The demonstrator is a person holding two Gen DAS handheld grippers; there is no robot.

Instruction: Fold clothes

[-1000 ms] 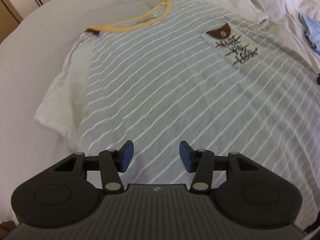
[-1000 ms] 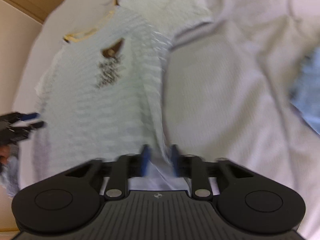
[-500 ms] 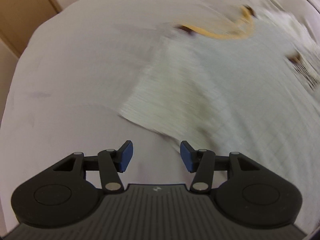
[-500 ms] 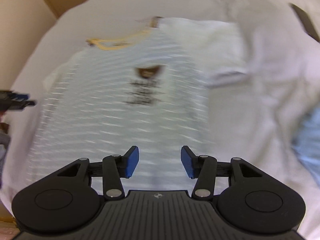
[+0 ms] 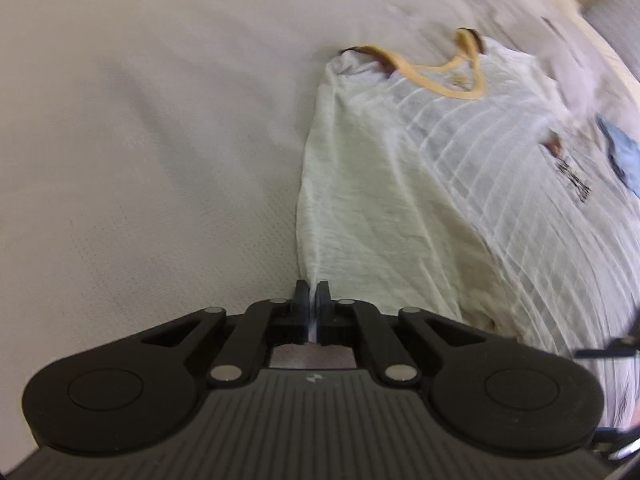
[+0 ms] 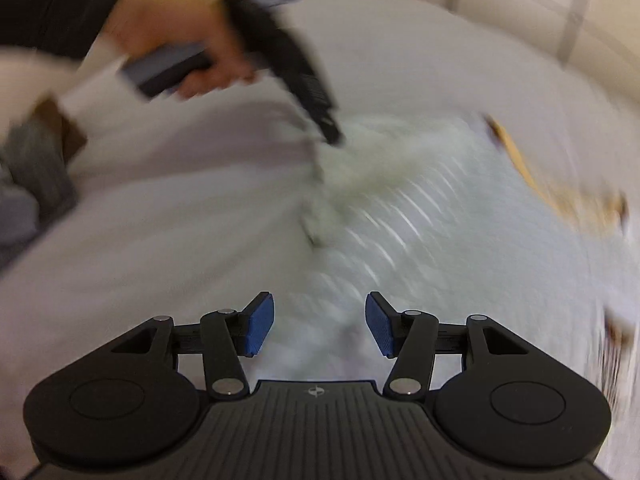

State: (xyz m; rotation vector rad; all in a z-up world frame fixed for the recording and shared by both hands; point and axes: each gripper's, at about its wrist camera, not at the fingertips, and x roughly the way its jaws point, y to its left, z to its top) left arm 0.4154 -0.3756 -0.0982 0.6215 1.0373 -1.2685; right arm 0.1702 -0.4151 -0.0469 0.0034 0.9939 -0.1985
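While the striped T-shirt (image 5: 460, 184) lay flat on the white bed (image 5: 140, 140), the left gripper (image 5: 312, 294) was pinched tight on the shirt's white sleeve (image 5: 360, 208), near the side of the shirt closest to the bed's open middle. A person's hand (image 6: 188, 40) held that gripper from above. The yellow collar (image 5: 444, 76) pointed toward the far edge of the bed. The right gripper (image 6: 319, 322) hung over the striped part, its jaws opening with nothing gripped between them, though this view was blurry, so touch was hard to judge.
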